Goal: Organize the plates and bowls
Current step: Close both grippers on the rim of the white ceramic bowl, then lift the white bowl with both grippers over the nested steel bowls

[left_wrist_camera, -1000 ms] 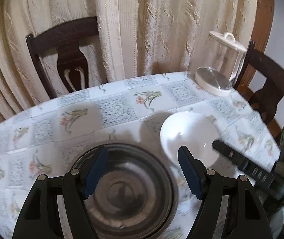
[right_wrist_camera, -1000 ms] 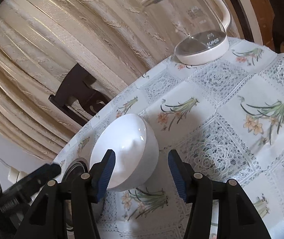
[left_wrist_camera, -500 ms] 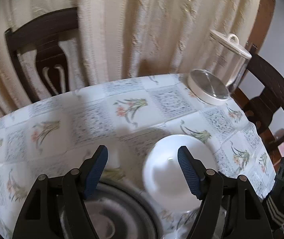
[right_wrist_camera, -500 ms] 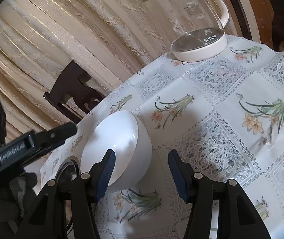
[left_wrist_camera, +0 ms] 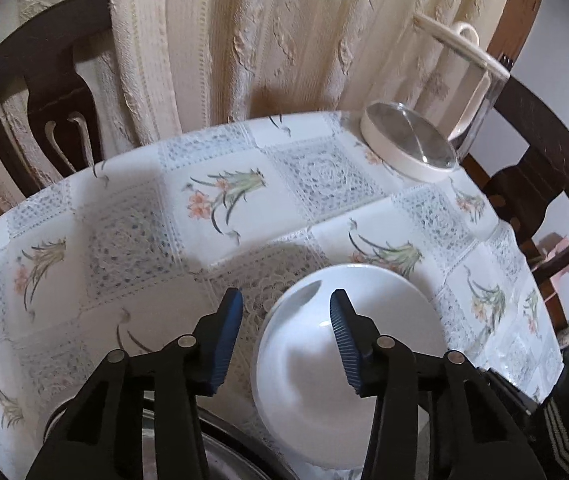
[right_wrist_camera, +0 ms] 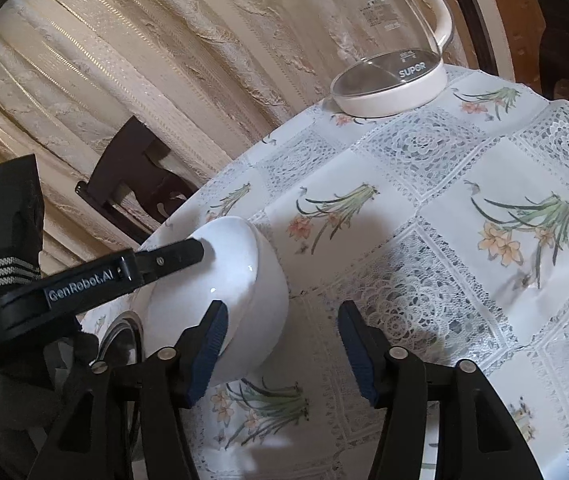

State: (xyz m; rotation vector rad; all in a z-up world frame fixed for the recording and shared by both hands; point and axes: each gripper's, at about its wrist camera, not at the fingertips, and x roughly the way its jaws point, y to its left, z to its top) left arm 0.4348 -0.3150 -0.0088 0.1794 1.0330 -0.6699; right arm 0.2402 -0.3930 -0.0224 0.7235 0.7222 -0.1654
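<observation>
We see the left gripper (left_wrist_camera: 286, 322) closing astride the near-left rim of a white bowl (left_wrist_camera: 396, 312).

bowl (left_wrist_camera: 348, 364): white, glossy, deep, sitting upright on the floral tablecloth, empty inside.
metal plate (left_wrist_camera: 244, 456): shiny, round, lying flat just beside the bowl at the table's near edge, partly hidden.

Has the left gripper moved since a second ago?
Yes. The left gripper went from over the metal plate toward the kettle side, its jaws closing astride the white bowl's rim.
</observation>
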